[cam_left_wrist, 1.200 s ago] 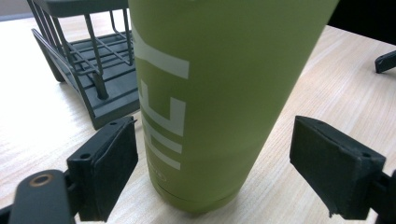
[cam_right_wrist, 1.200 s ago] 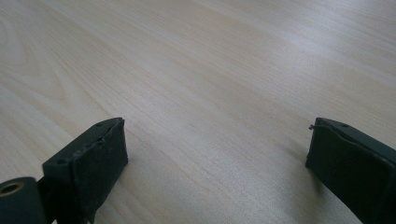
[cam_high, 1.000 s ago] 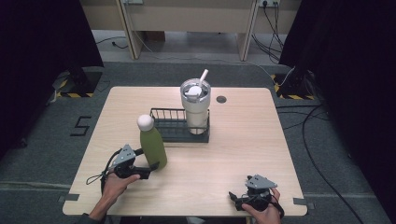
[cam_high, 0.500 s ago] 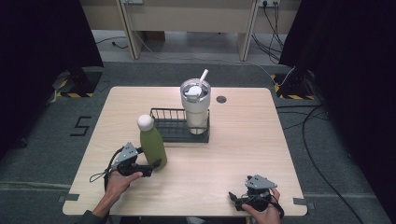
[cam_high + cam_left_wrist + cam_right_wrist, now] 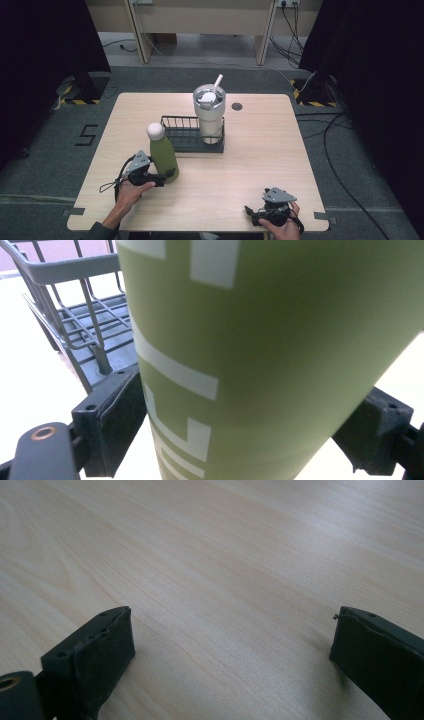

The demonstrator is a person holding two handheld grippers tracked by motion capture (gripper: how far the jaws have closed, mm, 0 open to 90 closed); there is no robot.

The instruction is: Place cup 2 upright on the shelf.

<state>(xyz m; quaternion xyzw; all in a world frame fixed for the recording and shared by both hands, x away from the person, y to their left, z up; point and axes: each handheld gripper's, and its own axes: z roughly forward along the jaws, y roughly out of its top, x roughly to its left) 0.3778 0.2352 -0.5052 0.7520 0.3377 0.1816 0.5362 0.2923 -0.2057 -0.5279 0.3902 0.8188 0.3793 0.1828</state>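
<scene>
Even overhead light, dark surround – green bottle [image 5: 260, 350] close-up blurred – soft shadows on table [image 5: 260, 150].

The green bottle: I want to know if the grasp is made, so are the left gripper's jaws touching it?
Touching. The left gripper view shows the green bottle wedged between both black jaws of the left gripper, no gap on either side.

Open table right and near — crowded left of centre

The wire rack [image 5: 186, 134] with its tumbler [image 5: 209, 116] blocks the way just beyond the green bottle [image 5: 162, 155] — bare tabletop [image 5: 260, 150] lies to the right.
</scene>
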